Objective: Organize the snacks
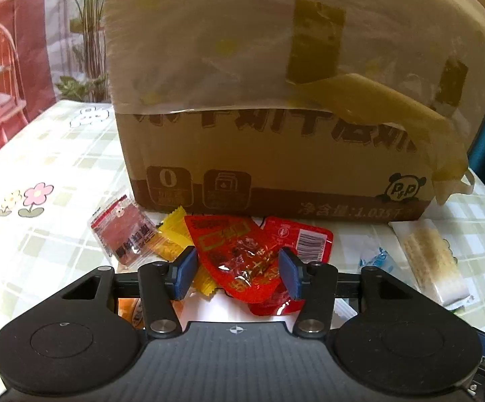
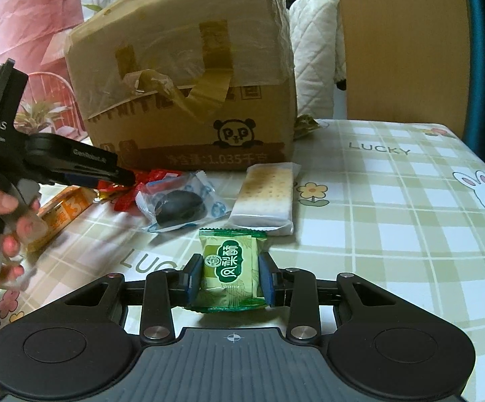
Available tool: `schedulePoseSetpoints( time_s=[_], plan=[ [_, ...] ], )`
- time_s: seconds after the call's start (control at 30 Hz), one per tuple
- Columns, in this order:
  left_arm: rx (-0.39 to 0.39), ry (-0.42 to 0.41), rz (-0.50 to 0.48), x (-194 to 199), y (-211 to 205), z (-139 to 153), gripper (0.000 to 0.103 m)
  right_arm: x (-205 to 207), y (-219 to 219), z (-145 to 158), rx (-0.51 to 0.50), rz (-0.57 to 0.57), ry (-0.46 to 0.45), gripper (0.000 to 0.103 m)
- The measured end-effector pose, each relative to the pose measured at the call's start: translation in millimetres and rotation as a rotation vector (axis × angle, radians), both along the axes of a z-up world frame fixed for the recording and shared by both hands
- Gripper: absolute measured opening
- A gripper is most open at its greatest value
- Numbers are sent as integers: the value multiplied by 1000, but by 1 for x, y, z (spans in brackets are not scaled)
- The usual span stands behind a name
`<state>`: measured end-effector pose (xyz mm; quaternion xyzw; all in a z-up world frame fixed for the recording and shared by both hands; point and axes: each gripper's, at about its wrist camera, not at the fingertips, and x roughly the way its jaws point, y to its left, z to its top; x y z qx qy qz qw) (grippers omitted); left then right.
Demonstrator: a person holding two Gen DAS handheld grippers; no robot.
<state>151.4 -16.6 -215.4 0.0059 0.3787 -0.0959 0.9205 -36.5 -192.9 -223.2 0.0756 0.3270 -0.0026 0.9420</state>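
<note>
My left gripper hangs open over a pile of snack packets in front of a taped cardboard box. A red triangular packet lies between its blue pads, which stand apart from it. Around it lie a second red packet with a barcode, a yellow packet and a red-and-clear packet. My right gripper is shut on a green snack packet, low over the tablecloth. The right wrist view also shows the left gripper with its tip at the red packets.
A cracker packet, a dark round cake in a clear wrapper and an orange packet lie before the box. A hand holds the left gripper. The checked tablecloth stretches right; a chair back stands behind.
</note>
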Motion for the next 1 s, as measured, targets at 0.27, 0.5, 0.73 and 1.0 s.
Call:
schedulePoseSetpoints(
  time_s=[0.27,0.5,0.73,1.0],
  plan=[
    [68,-50,-22,-5,-12,-4,51,0,0,0,10,4,0,33],
    [29,-23,-121,-29,-13,-1,8,0,0,0,10,3,0,33],
    [-45,52,-140,-58,9,-7,3,1,2,0,5,3,3,33],
    [-137,61,-123,-44,14,9,9,2,2,-1,5,5,4,33]
  ],
)
